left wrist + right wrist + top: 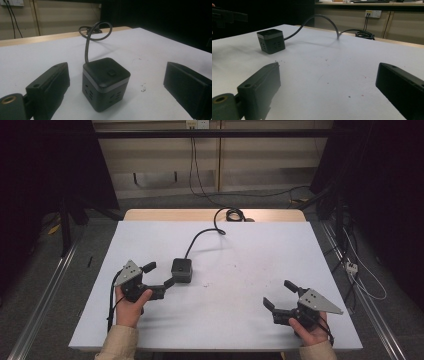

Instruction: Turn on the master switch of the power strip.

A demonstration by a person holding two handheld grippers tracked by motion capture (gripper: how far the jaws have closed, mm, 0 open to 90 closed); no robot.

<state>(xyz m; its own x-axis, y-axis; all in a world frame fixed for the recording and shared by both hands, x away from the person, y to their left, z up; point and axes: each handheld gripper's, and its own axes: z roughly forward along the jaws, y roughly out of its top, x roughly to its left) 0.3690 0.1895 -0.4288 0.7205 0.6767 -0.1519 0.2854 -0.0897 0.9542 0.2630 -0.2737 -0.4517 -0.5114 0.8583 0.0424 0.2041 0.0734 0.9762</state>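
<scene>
A black cube-shaped power socket (181, 270) is approached by the left gripper (159, 275) on a white table (240, 320), its jaws spread wide and set to either side of the cube without touching it, apparently so that it can be gripped by its flat sides. The cube sits left of centre on the table, its cord (200, 237) trailing away to the far edge. The right gripper (279, 295) is held low near the front right, well apart, jaws likewise apart and empty.
</scene>
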